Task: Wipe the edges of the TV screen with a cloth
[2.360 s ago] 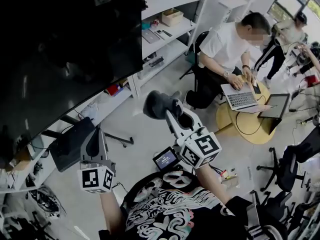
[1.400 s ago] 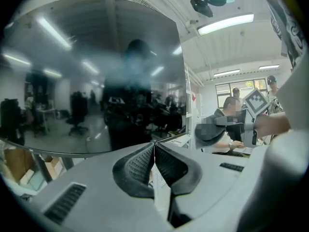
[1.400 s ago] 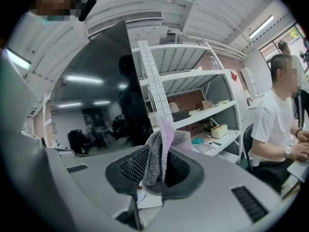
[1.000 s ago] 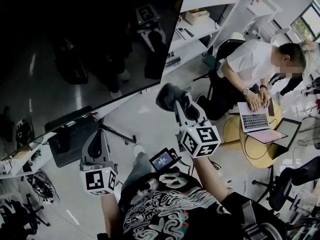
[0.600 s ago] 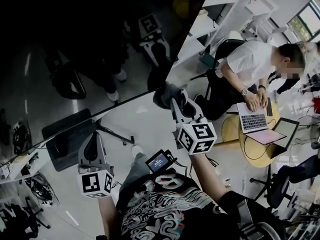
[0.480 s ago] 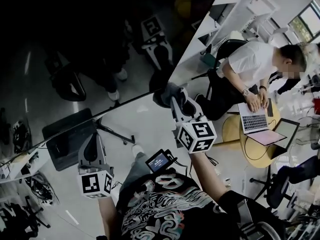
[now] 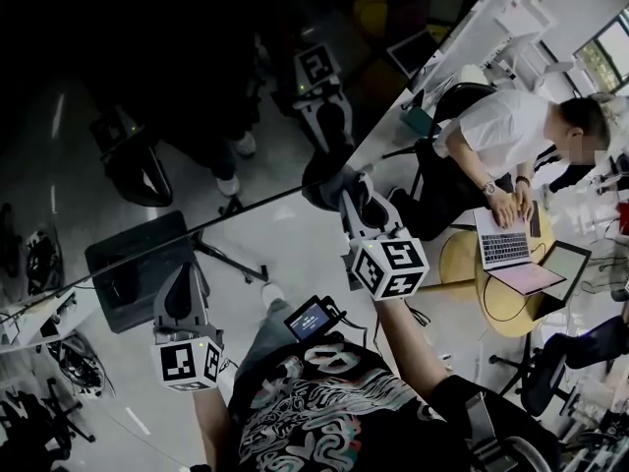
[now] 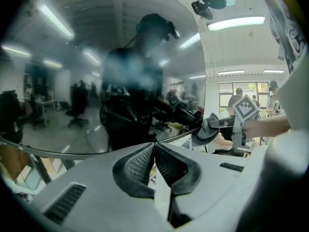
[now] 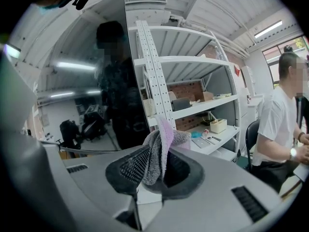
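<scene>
The left gripper is empty, its ribbed black jaws pressed together with nothing between them in the left gripper view. It hangs below the lower edge of the large glossy black TV screen, apart from it, with the panel just ahead of and above the jaw tips.

The right gripper is clamped on a fluffy grey-and-lilac cloth. In its own view the folded cloth stands up between the two pads and bulges beyond their tips. Straight ahead of those tips lies the screen's lower right corner, where the bottom edge meets the side edge. Seen from the left gripper, the cloth touches that bottom edge at the corner, off to this gripper's right.

In the right gripper view the dark panel fills the space left of the jaws, and a white metal shelving unit stands behind and to their right. Farther right of the right gripper, well apart, a seated person in a white shirt works on an open silver laptop at a round yellow table.
</scene>
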